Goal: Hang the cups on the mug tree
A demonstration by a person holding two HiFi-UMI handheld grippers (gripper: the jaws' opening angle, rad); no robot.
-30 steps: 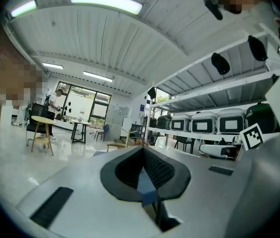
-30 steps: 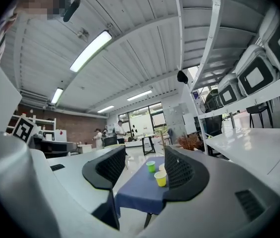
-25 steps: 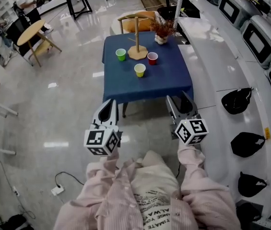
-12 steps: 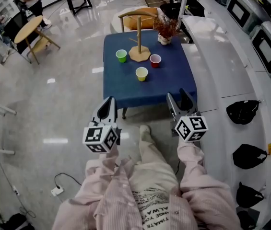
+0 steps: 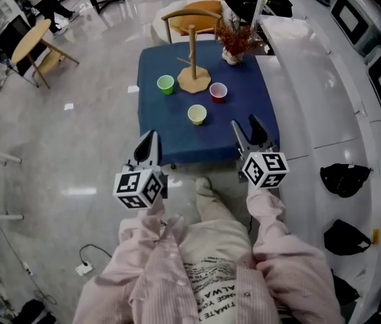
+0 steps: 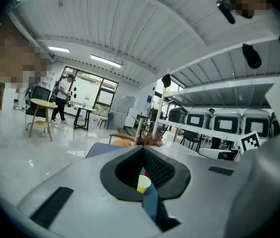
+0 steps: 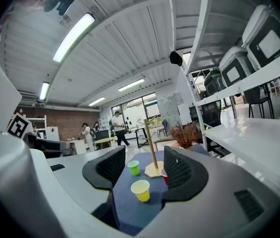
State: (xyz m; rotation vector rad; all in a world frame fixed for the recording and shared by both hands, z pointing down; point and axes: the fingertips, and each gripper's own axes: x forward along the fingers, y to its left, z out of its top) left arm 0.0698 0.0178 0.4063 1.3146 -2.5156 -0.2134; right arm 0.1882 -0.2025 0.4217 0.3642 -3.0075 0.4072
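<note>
The left gripper (image 5: 148, 147) hangs well short of the mug tree (image 5: 193, 79), off the near edge of the blue-clothed table (image 5: 170, 137) and left of the tree's pole. Its jaws are clenched tip to tip and grip nothing.

The green cup (image 5: 166, 84) stands upright on the cloth just left of the tree's round base, mouth up, and looks empty. The mug tree itself stands toward the far side of the table, with its pole upright.

The yellow cup (image 5: 197, 115) sits near the tree on the person's side, almost in line with the pole. It is upright and looks empty. The red cup (image 5: 218, 92) stands just right of the base, close to it but apart from it, with its pale inside showing and nothing visible in it.

A small vase (image 5: 230, 56) stands right of the tree and a little farther back, and it holds a bunch of dried reddish-brown sprigs.

The right gripper (image 5: 243, 121) hovers over the near right edge of the table, well apart from the tree. Its jaws are released and spread, with nothing between them.
</note>
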